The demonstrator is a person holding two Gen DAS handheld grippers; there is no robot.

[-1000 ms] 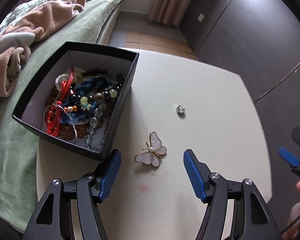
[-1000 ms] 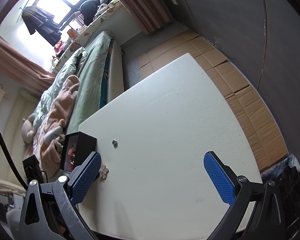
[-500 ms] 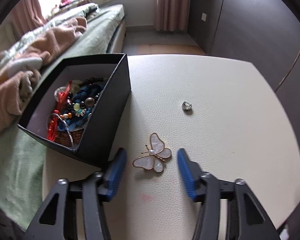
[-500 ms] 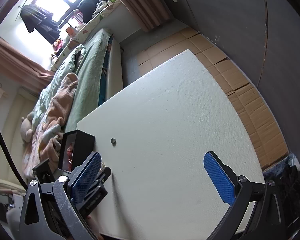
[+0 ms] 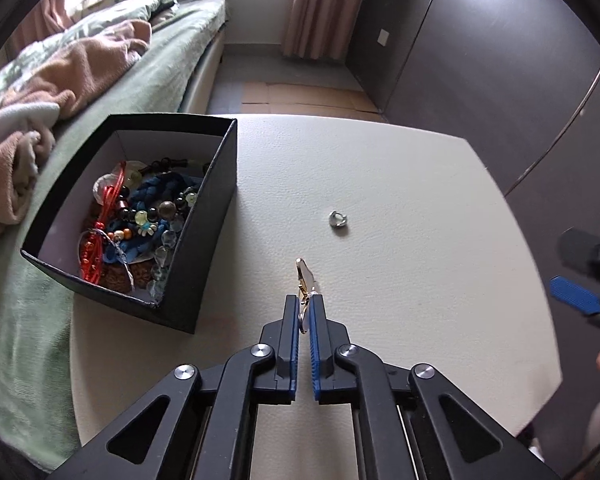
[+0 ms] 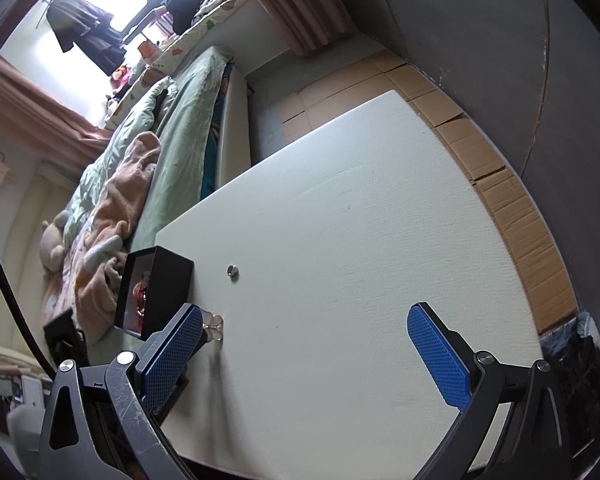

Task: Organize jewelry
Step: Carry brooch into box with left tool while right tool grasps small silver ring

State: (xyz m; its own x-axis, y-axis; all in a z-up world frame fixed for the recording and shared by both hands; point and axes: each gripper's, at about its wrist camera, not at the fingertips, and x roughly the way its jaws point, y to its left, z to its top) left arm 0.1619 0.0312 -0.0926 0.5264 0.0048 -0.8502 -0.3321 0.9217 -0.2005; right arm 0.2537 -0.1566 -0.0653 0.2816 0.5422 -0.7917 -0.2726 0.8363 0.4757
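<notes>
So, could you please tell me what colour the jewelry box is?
Black outside, white inside; the box shows best in the left wrist view.

Tools: two — left tool [image 5: 304, 308], right tool [image 6: 314, 340].
Butterfly brooch [image 5: 306, 280]: one.
Small silver ring [image 5: 338, 219]: one, loose on worktop [image 5: 400, 184].
Black box [image 5: 204, 248]: one; contents a tangle of beaded strands and cords, individual pieces not countable.
Worktop: one.
Bed [image 5: 172, 44]: one, carrying one pink blanket [image 5: 72, 76].
Curtains [image 5: 320, 8]: one panel in left view.
</notes>
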